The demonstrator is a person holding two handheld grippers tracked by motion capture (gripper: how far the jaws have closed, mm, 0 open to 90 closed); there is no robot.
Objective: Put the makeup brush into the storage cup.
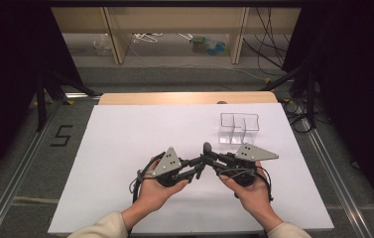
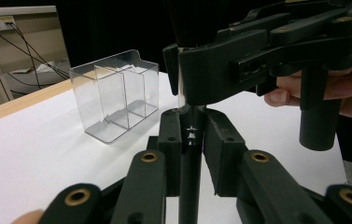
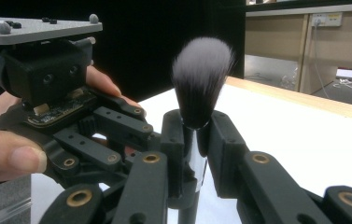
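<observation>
A makeup brush (image 1: 207, 148) with a dark, grey-tipped bristle head (image 3: 201, 70), a silver collar and a black handle (image 2: 190, 163) stands upright between my two grippers above the white table top (image 1: 125, 134). My right gripper (image 3: 194, 135) is shut on the silver collar just under the bristles. My left gripper (image 2: 192, 135) is shut on the black handle lower down, directly beneath the right gripper's jaws. In the high view the left gripper (image 1: 199, 167) and the right gripper (image 1: 209, 157) meet tip to tip near the table's middle front.
A clear plastic organizer (image 1: 239, 128) with several compartments (image 2: 115, 95) stands upright on the table behind the right gripper. The wooden table edge (image 1: 184, 97) runs along the back. Beyond it are shelves (image 1: 174, 29) and cables on the floor.
</observation>
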